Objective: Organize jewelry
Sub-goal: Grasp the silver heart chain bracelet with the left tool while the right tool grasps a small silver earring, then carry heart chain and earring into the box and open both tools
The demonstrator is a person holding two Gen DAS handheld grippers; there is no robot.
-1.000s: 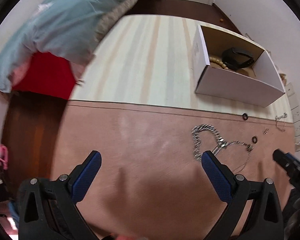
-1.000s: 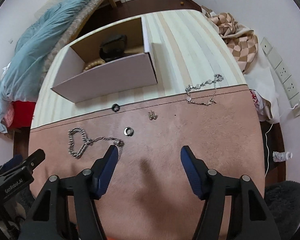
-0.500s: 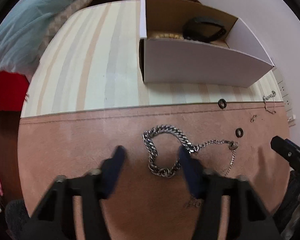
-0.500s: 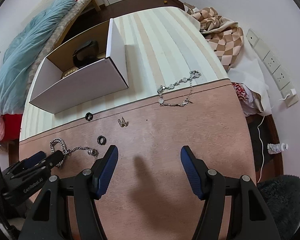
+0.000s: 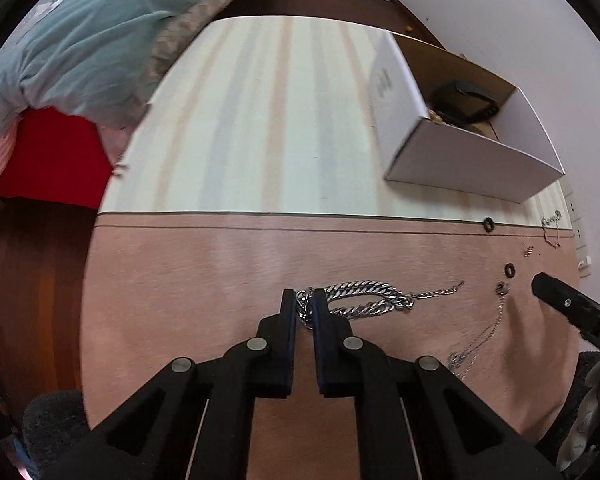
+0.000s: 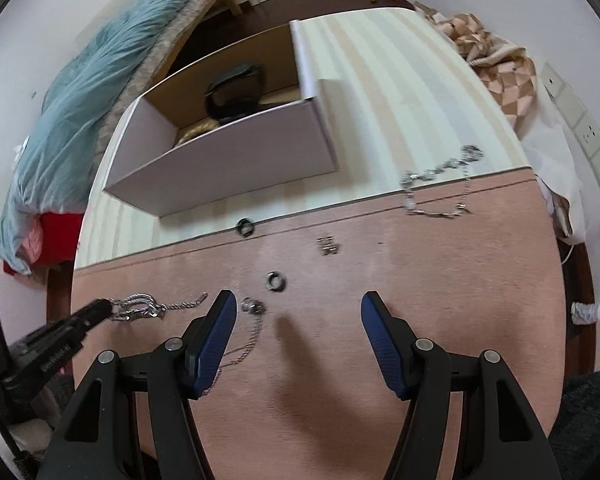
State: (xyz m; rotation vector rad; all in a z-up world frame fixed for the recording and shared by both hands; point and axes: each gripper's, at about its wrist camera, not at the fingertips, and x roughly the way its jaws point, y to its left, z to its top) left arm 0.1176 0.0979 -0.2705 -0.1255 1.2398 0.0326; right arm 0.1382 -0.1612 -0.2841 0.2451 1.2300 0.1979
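Note:
My left gripper (image 5: pixel 305 299) is shut on the left end of a thick silver chain (image 5: pixel 364 300) lying on the pink mat; the chain also shows in the right wrist view (image 6: pixel 138 306). My right gripper (image 6: pixel 298 304) is open and empty above the mat. A white cardboard box (image 5: pixel 464 160) holds a black band (image 5: pixel 466 100) and gold beads. Loose on the table are two black rings (image 6: pixel 276 281) (image 6: pixel 245 227), a small silver clasp (image 6: pixel 327 245), a thin chain with a pendant (image 6: pixel 253 307) and a silver bracelet (image 6: pixel 440 188).
The table has a striped cloth (image 5: pixel 268 120) behind the pink mat (image 5: pixel 204 280). A bed with a teal blanket (image 5: pixel 80 40) is to the left. A checked cloth (image 6: pixel 496 64) and wall sockets (image 6: pixel 592 148) are to the right.
My left gripper closed from wide open onto the thick chain's end, and the chain's loop has been pulled flatter. My right gripper stayed open and shifted slightly over the mat.

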